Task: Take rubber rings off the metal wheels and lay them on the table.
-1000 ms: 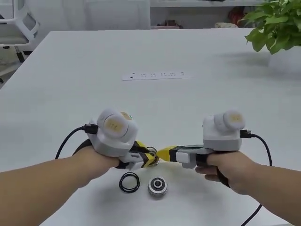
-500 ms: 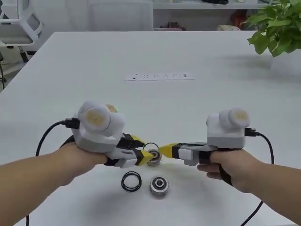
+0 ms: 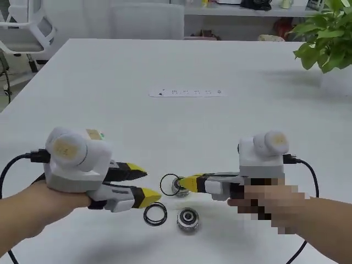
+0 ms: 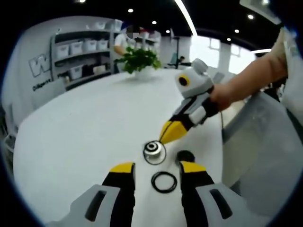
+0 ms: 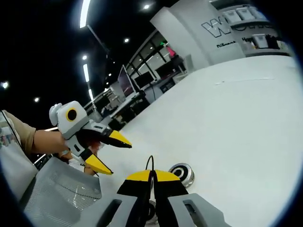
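- The left claw (image 3: 140, 184) is above the counter (image 3: 181, 132) at the left, its yellow-tipped jaws spread wide with nothing between them. Its own view looks out between the parted tips (image 4: 157, 168).
- A loose rubber ring (image 3: 155, 214) lies flat on the counter just right of the left claw's lower tip. In the left gripper view it sits between the two jaws (image 4: 164, 182).
- The held rubber ring (image 3: 161, 185) stands as an upright loop at the tip of the right claw. In the right gripper view it rises as a thin black line from between the jaws (image 5: 151, 163).
- One metal wheel (image 3: 179, 188) sits right behind that loop, under the right claw's tip. Whether the ring still touches it I cannot tell.
- A second metal wheel (image 3: 187, 218) rests on the counter just right of the loose rubber ring.
- The right claw (image 3: 186, 182) points left, its jaws pressed together on the held rubber ring.
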Available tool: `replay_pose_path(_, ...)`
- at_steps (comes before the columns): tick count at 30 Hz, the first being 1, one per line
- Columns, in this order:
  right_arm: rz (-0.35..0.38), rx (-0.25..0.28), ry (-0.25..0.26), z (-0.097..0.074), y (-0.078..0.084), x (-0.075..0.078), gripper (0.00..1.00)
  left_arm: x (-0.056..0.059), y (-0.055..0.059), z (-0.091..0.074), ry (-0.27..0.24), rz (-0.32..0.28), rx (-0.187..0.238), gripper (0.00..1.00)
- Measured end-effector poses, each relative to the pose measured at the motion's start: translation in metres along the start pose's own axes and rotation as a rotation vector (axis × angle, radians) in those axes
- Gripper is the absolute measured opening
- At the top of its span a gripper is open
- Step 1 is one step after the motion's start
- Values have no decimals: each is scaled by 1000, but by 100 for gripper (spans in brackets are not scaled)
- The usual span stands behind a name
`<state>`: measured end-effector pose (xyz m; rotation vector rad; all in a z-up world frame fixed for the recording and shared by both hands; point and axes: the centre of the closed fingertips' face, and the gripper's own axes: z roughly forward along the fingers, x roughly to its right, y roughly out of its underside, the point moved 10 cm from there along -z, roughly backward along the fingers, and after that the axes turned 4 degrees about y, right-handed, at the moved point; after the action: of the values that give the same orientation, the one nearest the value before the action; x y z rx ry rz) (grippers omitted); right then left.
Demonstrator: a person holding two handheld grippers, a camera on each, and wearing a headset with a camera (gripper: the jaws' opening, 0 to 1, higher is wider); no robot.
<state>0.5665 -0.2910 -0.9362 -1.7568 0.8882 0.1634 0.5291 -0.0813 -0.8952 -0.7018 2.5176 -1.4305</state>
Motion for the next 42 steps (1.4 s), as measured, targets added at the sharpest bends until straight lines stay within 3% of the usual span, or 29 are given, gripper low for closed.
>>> replay_pose_path(8,1,-47,-52,10,5,-13,0,10,8,-14,-10,0,8,44)
replay_pose_path(19,-9,-120,-77,20,15,-18,0,14,22,-28,-26,-20,3,49)
replay_pose_path(27,-26,-161,-80,26,19,-22,0,16,26,-37,-53,-22,5,51)
replay_pose_path(38,-81,-196,-47,27,23,-20,0,19,32,-44,-80,-20,-7,51)
replay_pose_path(42,-99,-202,-37,28,23,-20,7,20,32,-46,-89,-19,-4,51)
